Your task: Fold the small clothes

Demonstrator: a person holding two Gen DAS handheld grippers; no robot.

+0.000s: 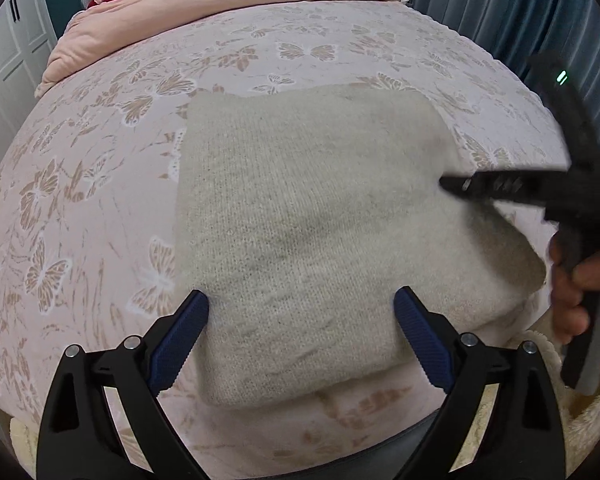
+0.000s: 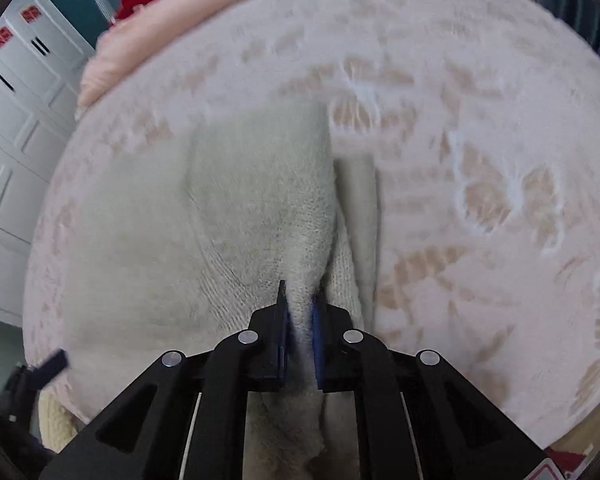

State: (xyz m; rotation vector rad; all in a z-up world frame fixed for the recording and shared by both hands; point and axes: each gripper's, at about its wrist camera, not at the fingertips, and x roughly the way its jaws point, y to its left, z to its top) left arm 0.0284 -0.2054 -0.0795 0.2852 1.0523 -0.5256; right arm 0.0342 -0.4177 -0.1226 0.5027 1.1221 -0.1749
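Pinching the right edge of the cream knit garment (image 2: 260,208), the right gripper (image 2: 299,312) is clenched on its fabric; the left gripper (image 1: 300,320) hangs released at its 6 o'clock edge. Lying mid-bed (image 1: 100,160), it looks partly folded, more folds remaining.

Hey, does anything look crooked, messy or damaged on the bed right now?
Nothing is damaged or spilled. The knit sweater lies askew on the bed sheet, its near corner hanging past the bed edge. The right gripper pinches up a ridge of it, while the left gripper hovers open.
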